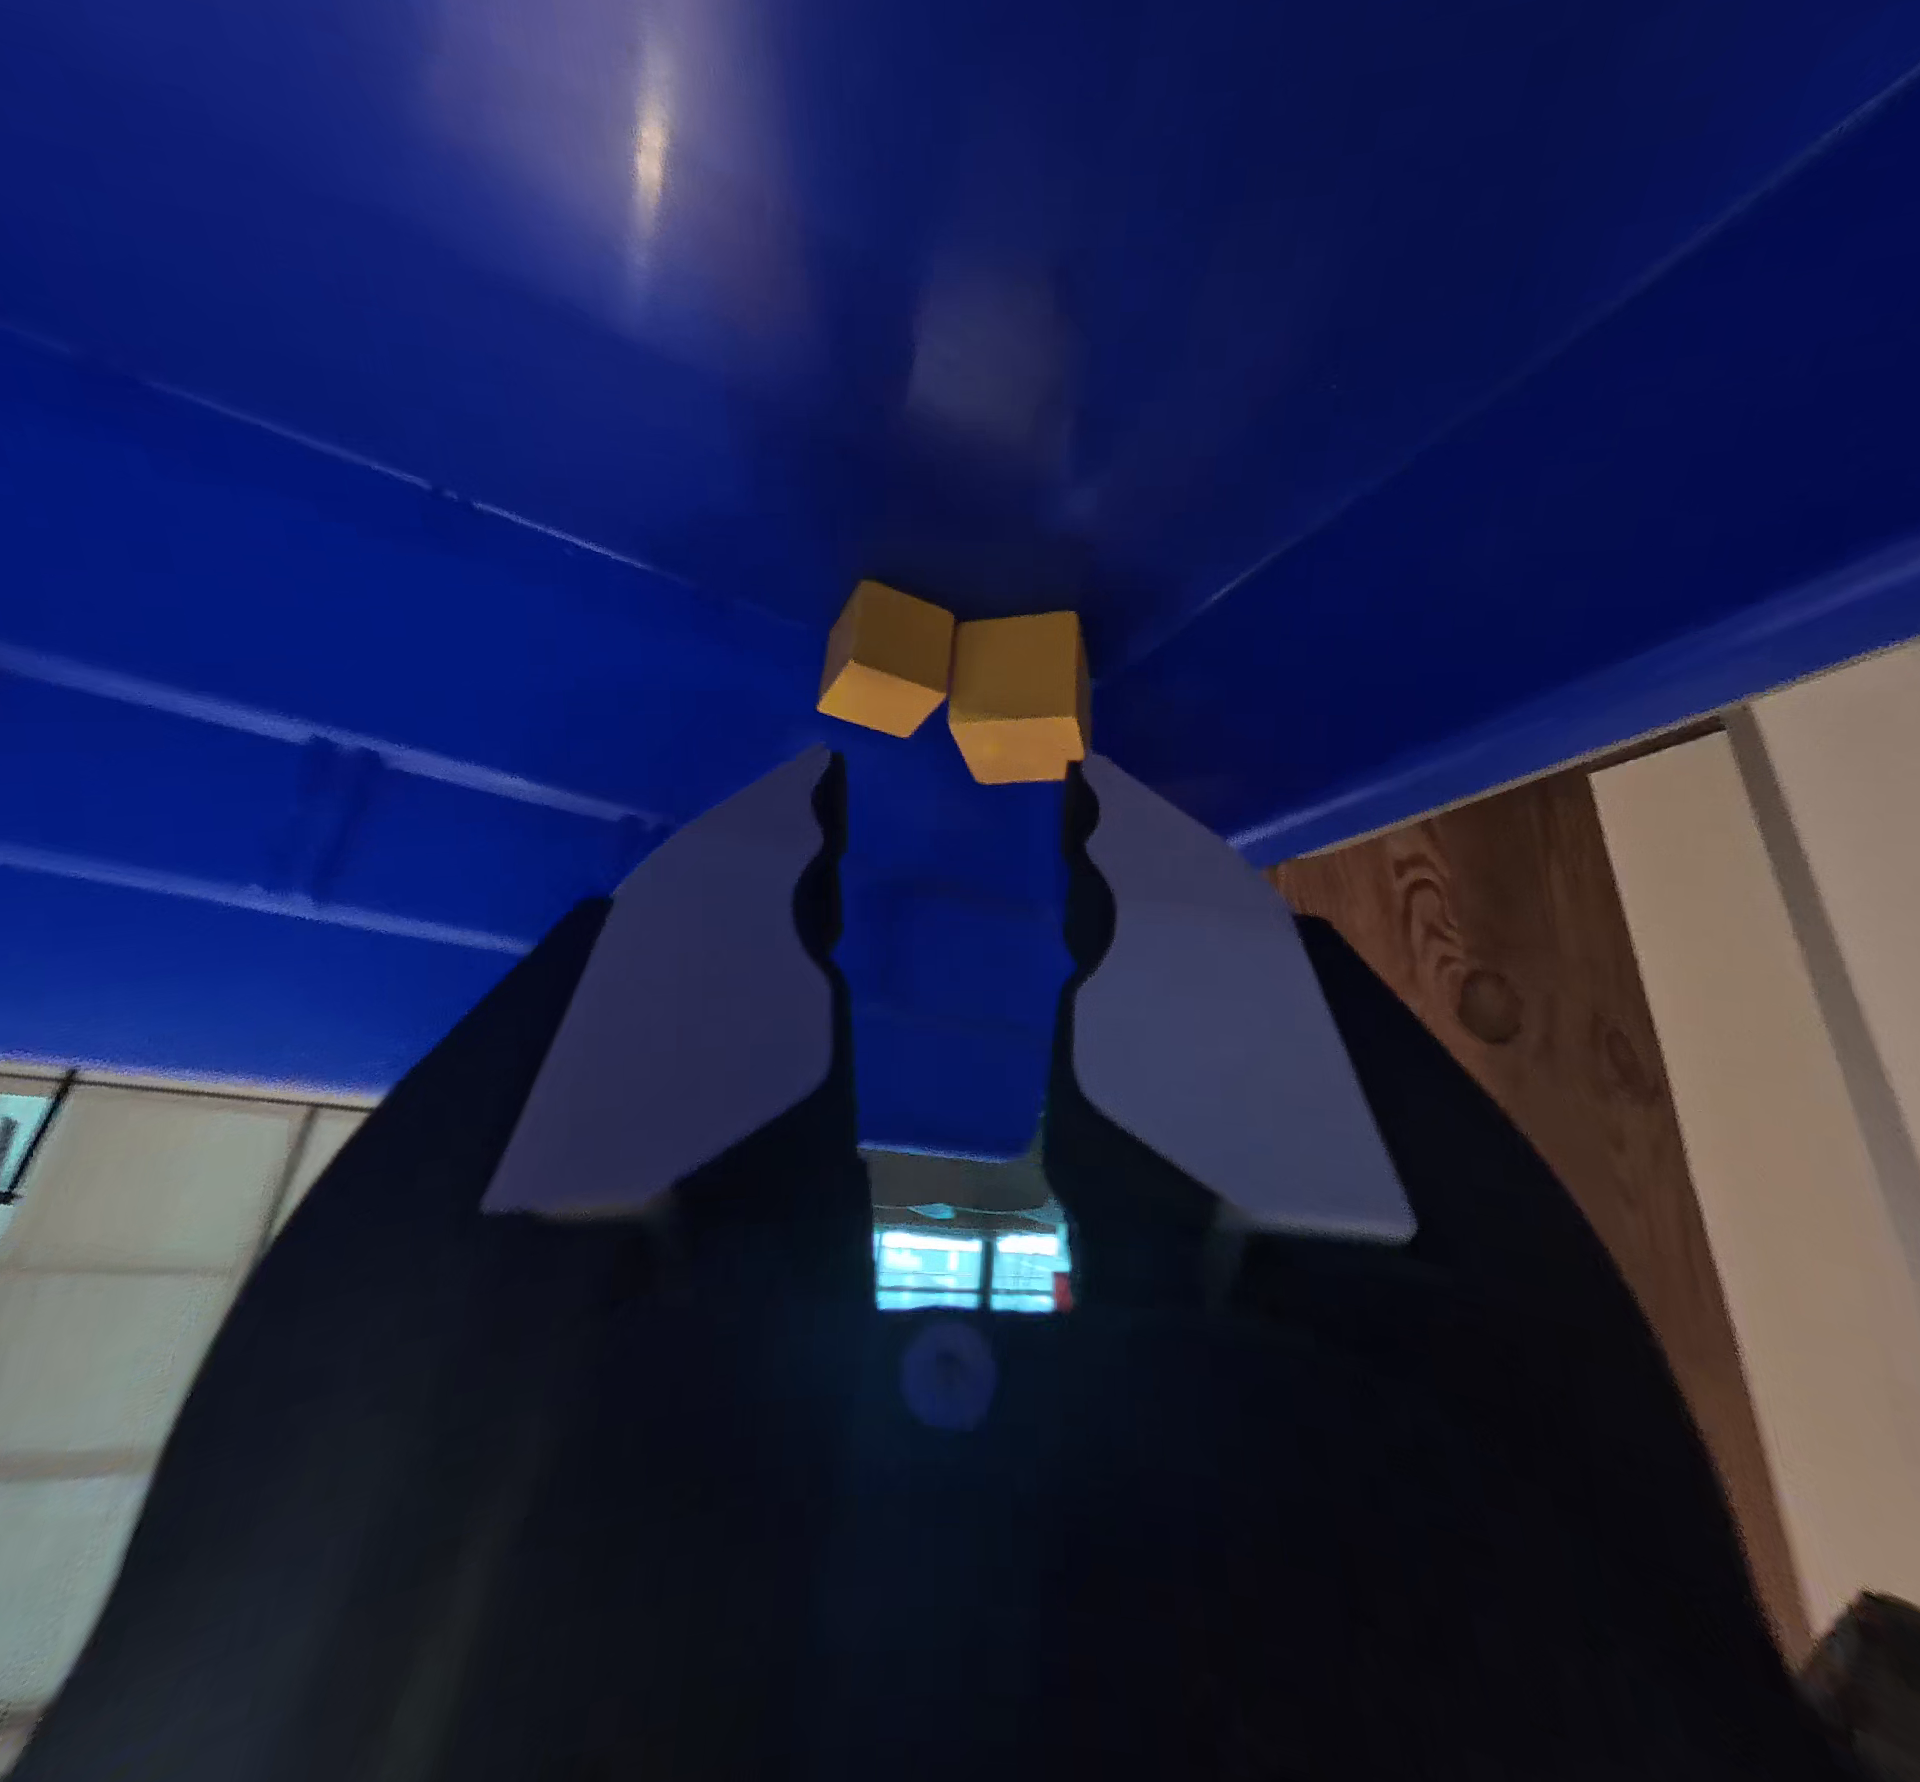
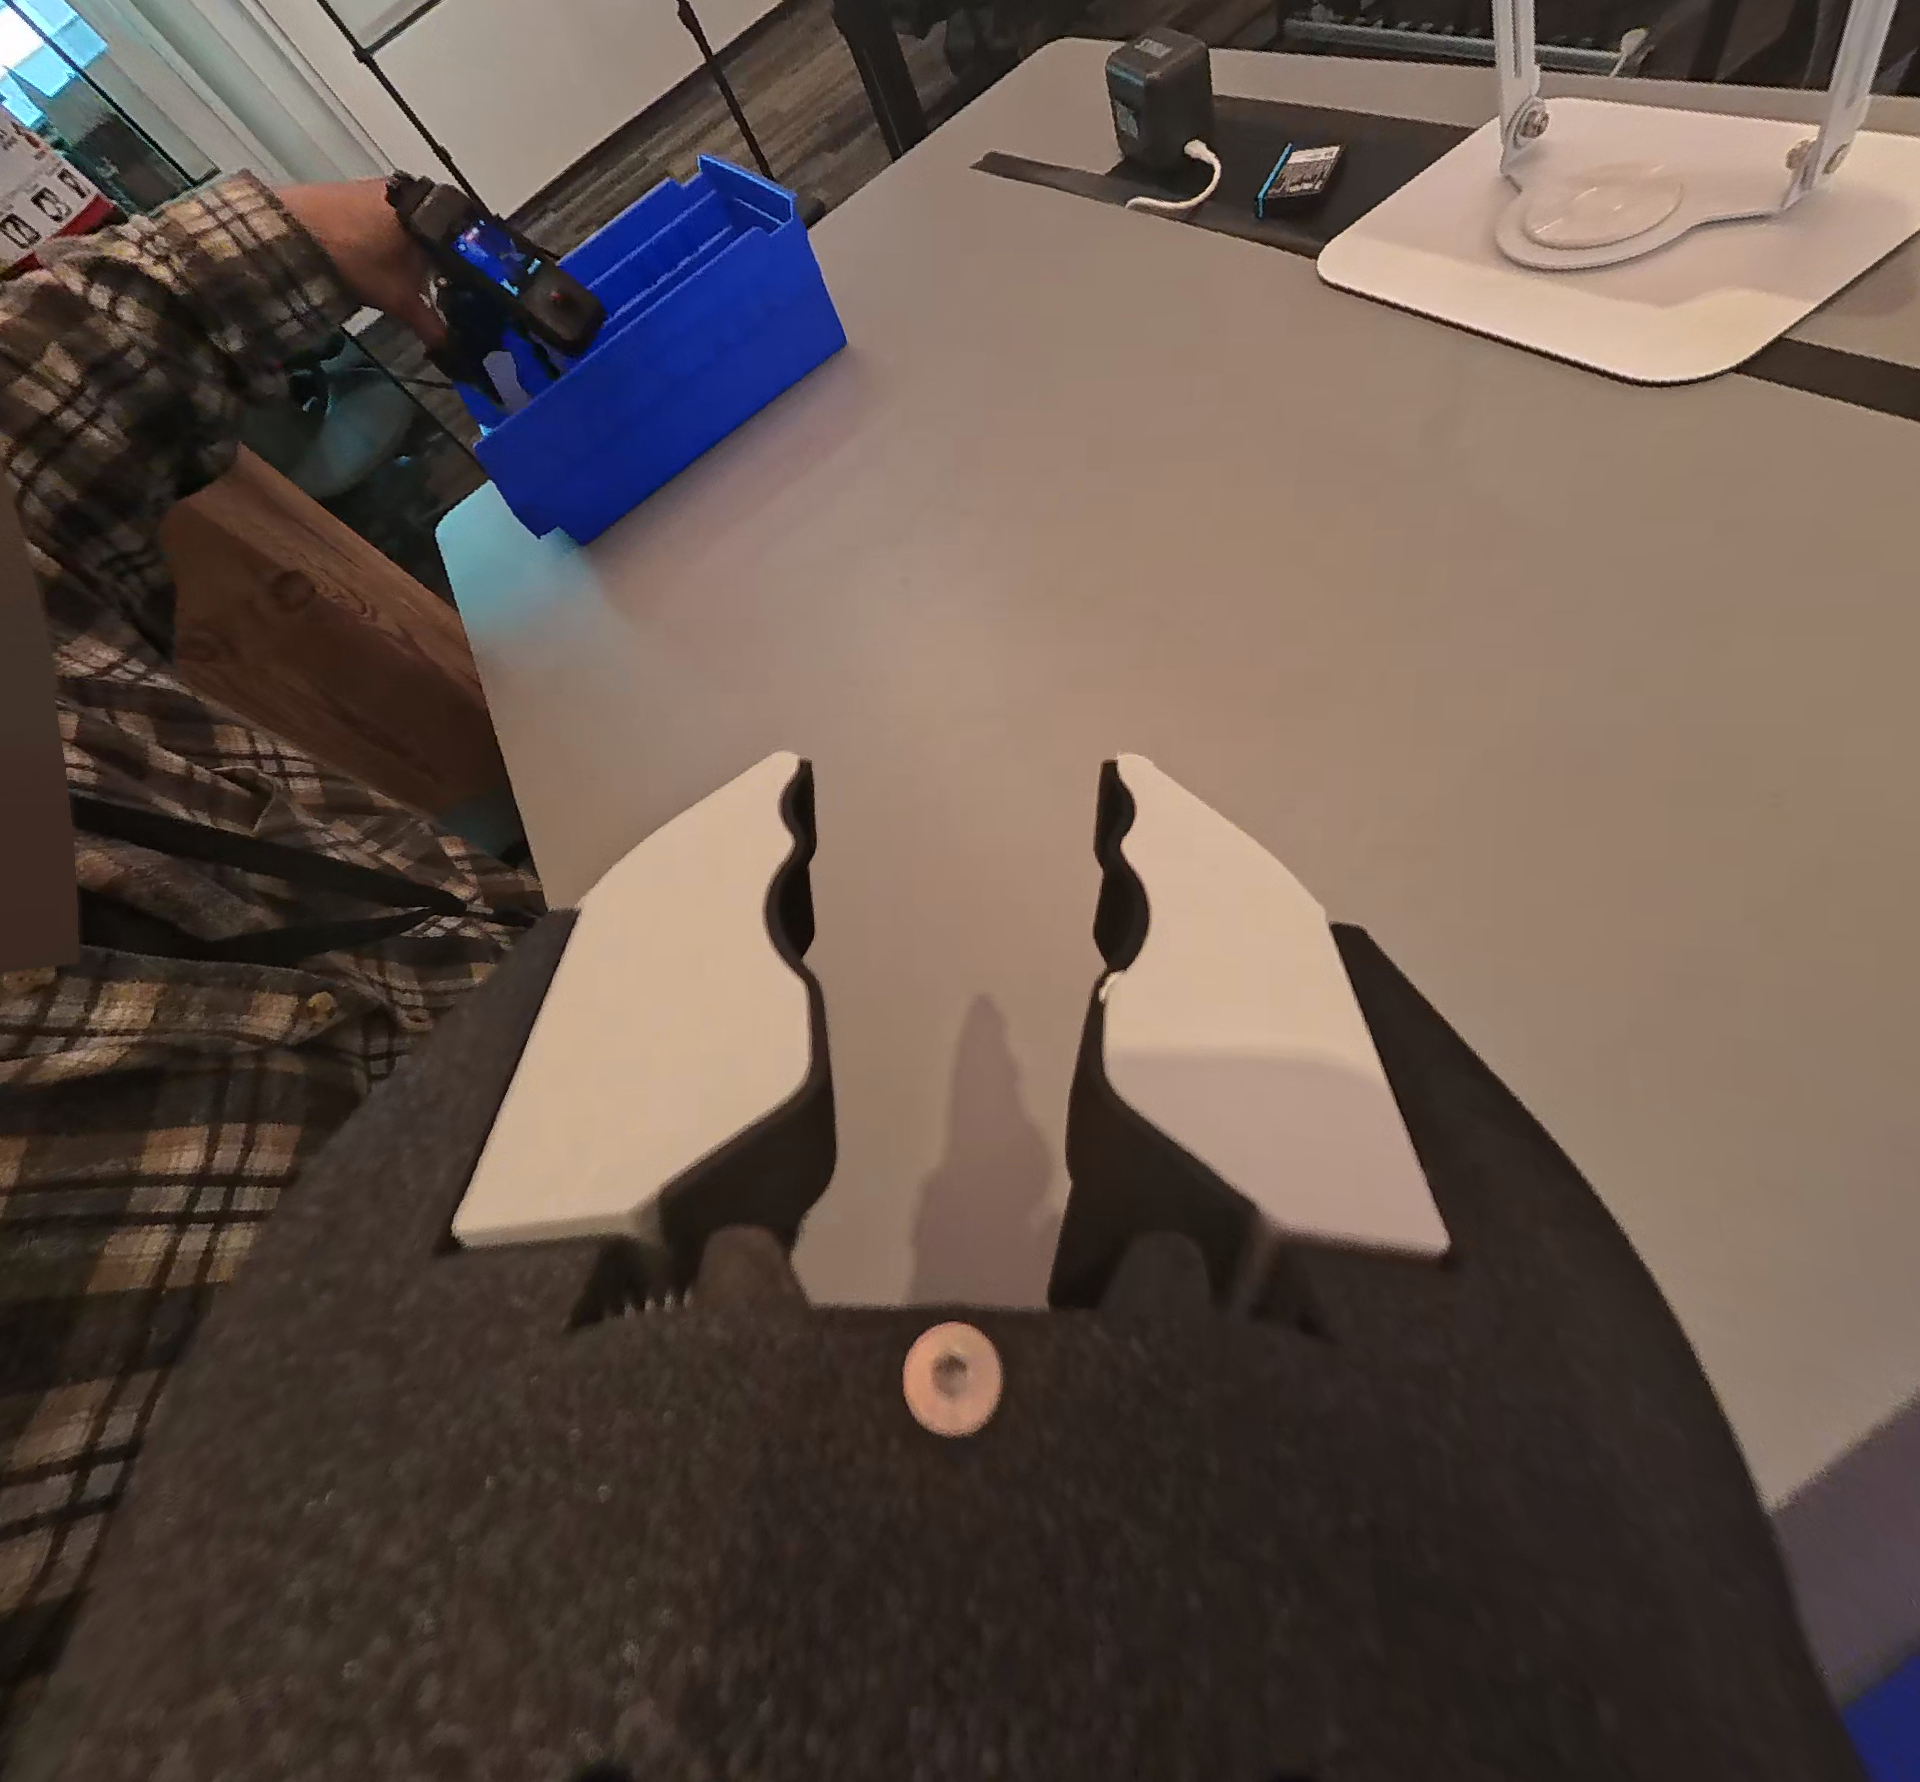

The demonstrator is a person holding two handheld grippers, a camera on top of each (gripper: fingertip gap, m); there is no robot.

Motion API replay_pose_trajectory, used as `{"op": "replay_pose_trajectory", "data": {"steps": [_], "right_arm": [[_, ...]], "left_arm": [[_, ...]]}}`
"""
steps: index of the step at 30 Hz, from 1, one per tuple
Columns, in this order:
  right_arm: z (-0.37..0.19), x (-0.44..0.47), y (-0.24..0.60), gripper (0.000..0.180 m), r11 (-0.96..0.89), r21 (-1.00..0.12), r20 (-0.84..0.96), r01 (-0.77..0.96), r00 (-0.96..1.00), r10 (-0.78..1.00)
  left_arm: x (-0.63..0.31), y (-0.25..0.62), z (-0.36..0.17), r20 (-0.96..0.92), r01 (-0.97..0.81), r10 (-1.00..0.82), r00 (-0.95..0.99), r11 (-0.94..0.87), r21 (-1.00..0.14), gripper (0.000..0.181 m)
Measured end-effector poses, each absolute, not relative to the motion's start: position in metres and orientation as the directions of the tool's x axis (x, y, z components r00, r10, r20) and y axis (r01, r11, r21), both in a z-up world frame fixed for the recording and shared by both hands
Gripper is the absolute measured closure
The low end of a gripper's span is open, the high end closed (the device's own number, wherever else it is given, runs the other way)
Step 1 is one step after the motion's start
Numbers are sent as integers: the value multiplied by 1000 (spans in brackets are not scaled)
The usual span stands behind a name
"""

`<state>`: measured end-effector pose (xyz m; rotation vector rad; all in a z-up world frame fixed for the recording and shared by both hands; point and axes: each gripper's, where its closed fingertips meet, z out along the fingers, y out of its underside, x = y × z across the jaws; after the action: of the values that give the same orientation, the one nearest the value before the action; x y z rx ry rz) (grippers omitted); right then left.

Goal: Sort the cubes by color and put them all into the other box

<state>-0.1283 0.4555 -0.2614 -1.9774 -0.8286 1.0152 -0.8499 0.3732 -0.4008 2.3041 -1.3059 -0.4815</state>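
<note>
Writing shows on the dark charger (image 2: 1155, 99) and small card (image 2: 1301, 174) at 1 o'clock on the grey table (image 2: 1143, 537). Blue box (image 2: 665, 350) at 10 o'clock holds two yellow cubes (image 1: 951, 683), touching, in a corner. Left gripper (image 1: 948, 766) is inside it, jaws apart, empty, just short of the cubes. Right gripper (image 2: 954, 776): jaws apart, empty, over bare table.

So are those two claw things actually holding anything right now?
No. The left gripper is open inside the blue box, just short of two yellow cubes. The right gripper is open over the bare table.
</note>
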Motion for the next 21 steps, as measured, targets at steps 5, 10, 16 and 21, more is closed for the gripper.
{"op": "replay_pose_trajectory", "data": {"steps": [5, 10, 16, 21], "right_arm": [[-265, -131, 455, 128, -508, -835, -373, 209, 463, 804], [-266, -129, 454, 128, -510, -835, -379, 205, 458, 804], [-264, -123, 451, 128, -506, -839, -373, 201, 466, 802], [-263, -118, 449, 128, -510, -837, -373, 198, 474, 797]], "left_arm": [[-850, 358, -397, -63, -653, -795, 604, -538, 533, 141], [-858, 354, -402, -77, -605, -752, 654, -582, 543, 144], [-856, 353, -411, -55, -562, -698, 714, -619, 549, 147], [-857, 348, -418, -34, -532, -681, 732, -602, 595, 152]]}}
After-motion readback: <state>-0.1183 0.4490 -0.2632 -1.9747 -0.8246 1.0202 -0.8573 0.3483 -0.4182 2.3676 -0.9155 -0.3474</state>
